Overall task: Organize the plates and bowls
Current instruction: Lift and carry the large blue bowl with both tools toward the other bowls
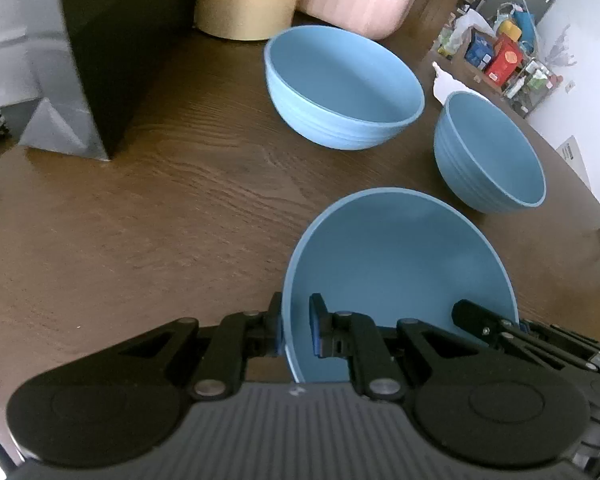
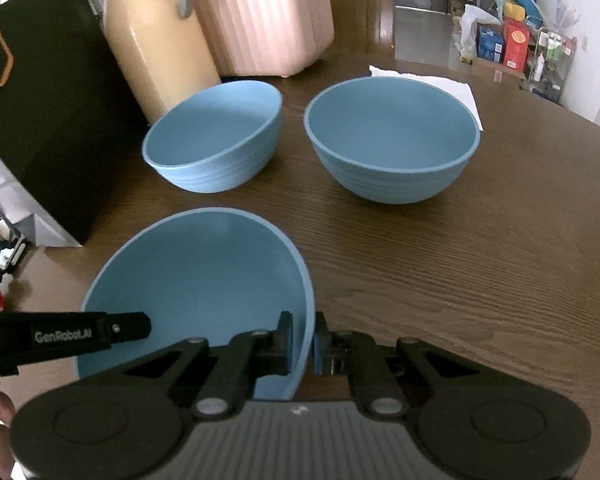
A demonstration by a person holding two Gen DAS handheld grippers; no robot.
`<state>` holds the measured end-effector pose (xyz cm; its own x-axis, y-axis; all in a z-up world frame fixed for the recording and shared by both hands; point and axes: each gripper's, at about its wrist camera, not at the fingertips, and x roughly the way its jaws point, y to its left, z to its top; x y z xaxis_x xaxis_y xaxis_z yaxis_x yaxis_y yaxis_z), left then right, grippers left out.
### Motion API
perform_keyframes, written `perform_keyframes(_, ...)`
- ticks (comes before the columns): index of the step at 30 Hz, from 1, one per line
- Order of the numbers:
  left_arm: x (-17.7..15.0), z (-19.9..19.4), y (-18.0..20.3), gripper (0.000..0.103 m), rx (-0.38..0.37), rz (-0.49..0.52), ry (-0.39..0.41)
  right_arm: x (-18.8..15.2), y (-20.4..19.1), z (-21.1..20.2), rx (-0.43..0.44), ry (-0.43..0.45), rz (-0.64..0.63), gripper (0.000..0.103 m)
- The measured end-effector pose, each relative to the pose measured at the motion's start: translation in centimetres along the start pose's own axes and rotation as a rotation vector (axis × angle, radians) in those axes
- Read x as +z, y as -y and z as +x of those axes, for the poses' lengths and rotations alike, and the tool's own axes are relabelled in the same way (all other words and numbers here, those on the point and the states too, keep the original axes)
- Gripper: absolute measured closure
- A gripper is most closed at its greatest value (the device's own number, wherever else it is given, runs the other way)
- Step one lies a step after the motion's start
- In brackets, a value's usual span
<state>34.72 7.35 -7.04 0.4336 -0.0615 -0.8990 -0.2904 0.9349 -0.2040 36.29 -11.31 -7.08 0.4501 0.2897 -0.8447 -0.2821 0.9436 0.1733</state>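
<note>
Wide dark wooden table fills the view, a pink ribbed suitcase, a tan container and a black paper bag along its far side. Two blue bowls sit upright side by side, apart, nothing visible inside. Near bowl is tilted, gripped from both sides: left gripper clenched on its left rim, right gripper pinching the right rim. Bare tabletop lies right of the bowls.

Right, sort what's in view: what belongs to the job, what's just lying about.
Job:
- near bowl, rim straddled by left claw and right claw
- left far bowl
- right far bowl

Lying about:
- black bag
- tan jug
- pink case
- white paper
</note>
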Motion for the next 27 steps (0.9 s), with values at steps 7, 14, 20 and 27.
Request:
perform_keyframes(7,-0.9,-1.9,-2.6,0.09,-0.003,-0.033,0.028,-0.7,-2.9,-1.4,0.006,0.023,-0.043,0.094)
perform_keyframes(14,-2.1,-3.9,-5.6,0.09,0.02,-0.064,0.057,-1.6,-6.0,-1.9,0.031,0.03,-0.084,0.094)
perform_keyframes(20,-2.9,-5.2,-8.5,0.09,0.035,-0.105,0.079,-2.4,-9.0,-1.9,0.055,0.025,-0.125,0.094)
perform_keyframes(27,-3.6,-5.5,-12.3,0.09,0.056,-0.165,0.08,-3.4,-12.5,-0.8,0.085,0.009,-0.165,0.094)
